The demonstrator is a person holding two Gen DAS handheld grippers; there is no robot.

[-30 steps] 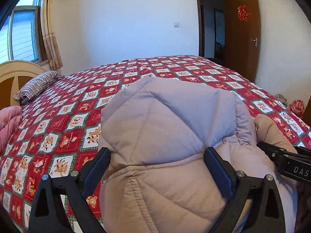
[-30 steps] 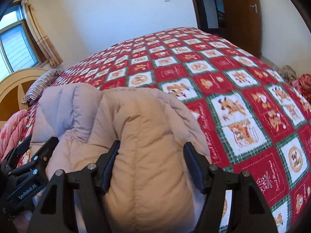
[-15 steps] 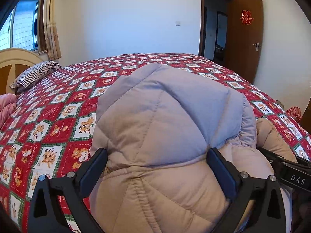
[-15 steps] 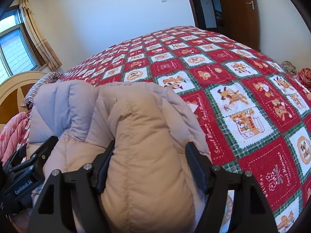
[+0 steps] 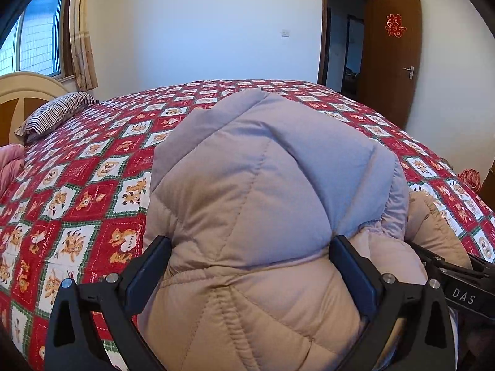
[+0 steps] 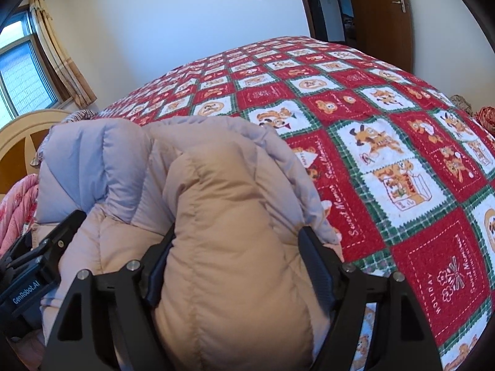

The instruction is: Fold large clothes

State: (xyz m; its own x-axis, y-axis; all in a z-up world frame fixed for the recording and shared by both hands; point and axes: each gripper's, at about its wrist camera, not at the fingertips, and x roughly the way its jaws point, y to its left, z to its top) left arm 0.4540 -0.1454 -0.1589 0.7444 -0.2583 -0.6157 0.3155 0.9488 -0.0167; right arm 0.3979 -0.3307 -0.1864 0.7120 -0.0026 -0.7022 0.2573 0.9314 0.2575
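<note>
— Left wrist view: the puffy beige quilted jacket [image 5: 247, 232] fills the lower centre, bunched up on the red patchwork bedspread [image 5: 92, 170]. The left gripper [image 5: 250, 253] clasps a thick fold of it, both pads sunk into the padding.

— And the other side?

— Right wrist view: the right gripper [image 6: 235, 247] straddles another bulge of the jacket [image 6: 229, 216]. Its jaws have just been opening, the fabric between them; whether the pads press on it, I cannot tell. A striped pillow [image 5: 55, 114] lies at mid left, a brown door [image 5: 393, 55] at upper right.
</note>
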